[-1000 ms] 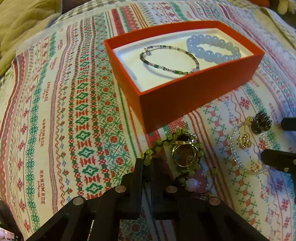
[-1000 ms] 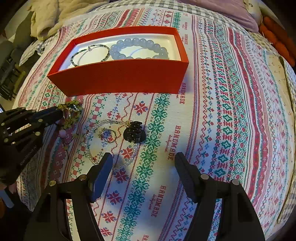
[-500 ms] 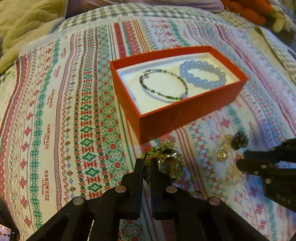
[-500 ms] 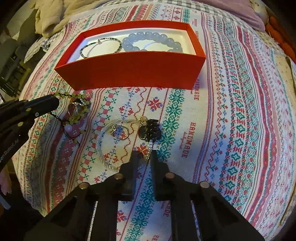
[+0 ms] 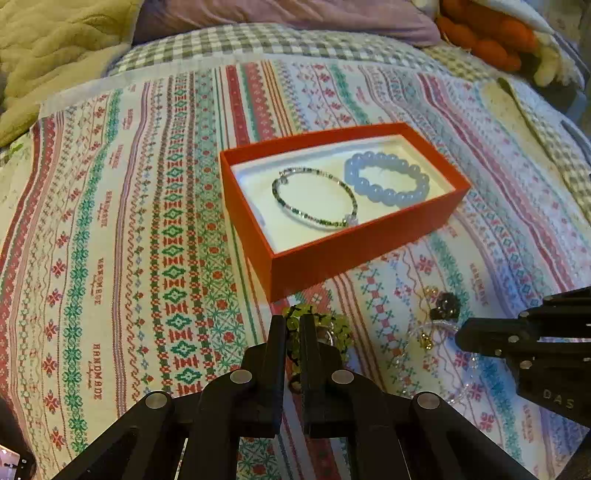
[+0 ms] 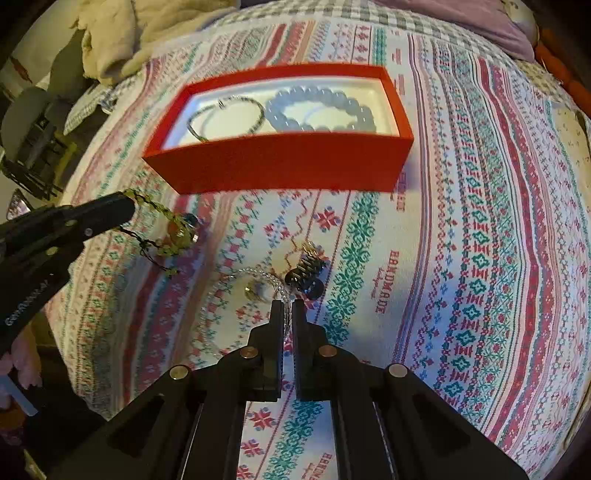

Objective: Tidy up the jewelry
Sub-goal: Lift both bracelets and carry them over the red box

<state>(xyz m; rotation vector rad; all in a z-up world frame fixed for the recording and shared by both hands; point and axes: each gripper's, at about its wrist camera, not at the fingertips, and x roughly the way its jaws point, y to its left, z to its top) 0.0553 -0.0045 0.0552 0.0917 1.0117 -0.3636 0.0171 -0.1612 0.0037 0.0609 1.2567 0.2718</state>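
An orange box (image 5: 362,254) (image 6: 288,166) lies on the patterned bedspread and holds a thin beaded bangle (image 5: 314,201) (image 6: 225,114) and a pale blue bead bracelet (image 5: 386,179) (image 6: 321,109). My left gripper (image 5: 293,321) (image 6: 129,208) is shut on a green bead bracelet (image 5: 341,330) (image 6: 173,236) and holds it lifted in front of the box. My right gripper (image 6: 288,306) (image 5: 461,334) is shut on a clear bead bracelet (image 6: 258,275) (image 5: 424,332), beside a black hair clip (image 6: 306,275) (image 5: 445,306).
The bedspread (image 5: 129,240) spreads wide to the left and right of the box. A beige blanket (image 5: 48,48) and a purple pillow (image 5: 280,14) lie at the far edge. Orange plush (image 5: 491,37) sits at the far right.
My left gripper has lifted the green bracelet up and back from the bed. My right gripper has closed on the clear bracelet and begun to raise it.
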